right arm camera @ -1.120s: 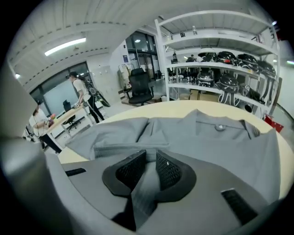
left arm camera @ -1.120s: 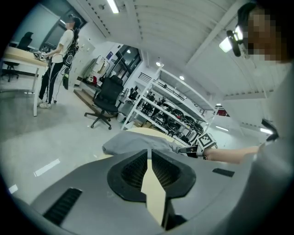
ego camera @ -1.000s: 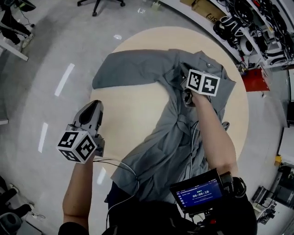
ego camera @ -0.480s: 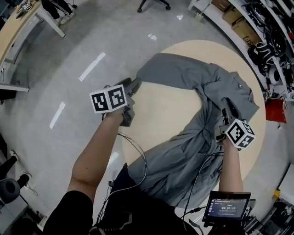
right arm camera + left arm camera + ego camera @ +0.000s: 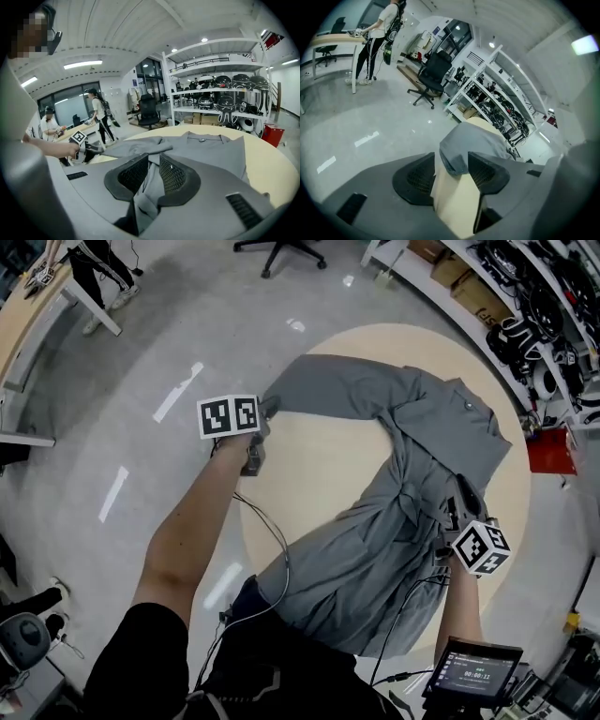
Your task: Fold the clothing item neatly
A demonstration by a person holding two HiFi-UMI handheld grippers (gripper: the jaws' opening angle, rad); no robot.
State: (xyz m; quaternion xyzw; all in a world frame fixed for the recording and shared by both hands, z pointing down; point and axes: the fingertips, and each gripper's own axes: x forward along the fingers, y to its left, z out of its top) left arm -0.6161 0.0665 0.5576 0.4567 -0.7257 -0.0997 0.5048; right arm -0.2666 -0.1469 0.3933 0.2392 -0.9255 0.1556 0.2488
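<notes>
Your left tongs point(image 5: 264, 411) sit at the left edge of the round table point(image 5: 319, 465), right at the end of the shirt's long sleeve point(image 5: 328, 385). Their jaws have just been opening and now stand partly apart. The cuff point(image 5: 453, 157) lies in the gap between them, with bare tabletop showing below it, and the pads do not pinch it.

Your right tongs point(image 5: 153, 165) have the jaws drawn close together on a fold of the shirt point(image 5: 375, 549), and grey cloth fills the narrow slot between the pads. From the head view, that grip is on the shirt's right side, near the table's right edge, where the cloth bunches into creases.

You have the grey shirt spread across the pale table. Its collar point(image 5: 469, 404) lies toward the far right, the sleeve stretches flat to the left across the far part of the top, and the body runs back toward you, with the lower end hanging over the near edge.
</notes>
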